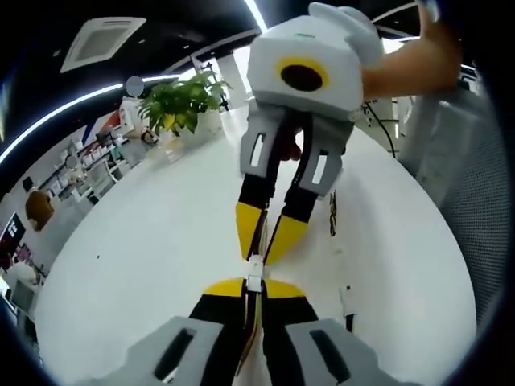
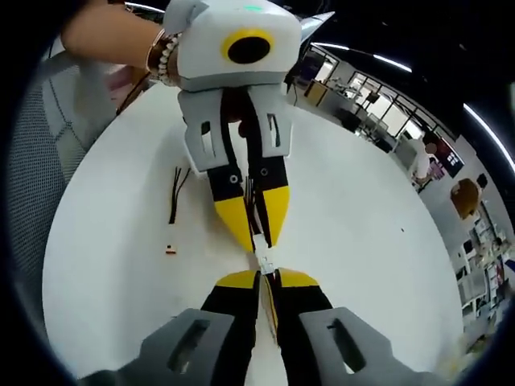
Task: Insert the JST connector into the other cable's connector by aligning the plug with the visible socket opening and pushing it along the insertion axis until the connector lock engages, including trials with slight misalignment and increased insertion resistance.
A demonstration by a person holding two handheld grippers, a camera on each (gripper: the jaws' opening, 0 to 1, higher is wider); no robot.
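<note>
Left gripper [image 1: 253, 291]: clamped on plug [image 1: 254, 277]. Right gripper [image 2: 268, 283]: clamped on socket [image 2: 265, 259]. Location: tip to tip above table [image 1: 145, 249]. Step: mating in hand; lock unconfirmed. Next: straight axial push, likely needing fine alignment.

Left gripper view: looks forward along its own jaws rising from the bottom edge, down over the white table [image 1: 145, 241]; a potted plant [image 1: 181, 103] sits upper left.
Right gripper view: faces the opposite way, very close, office desks at upper right.
Shared: the table's middle, where the joined connector [image 1: 254, 273] sits just above bottom centre.
</note>
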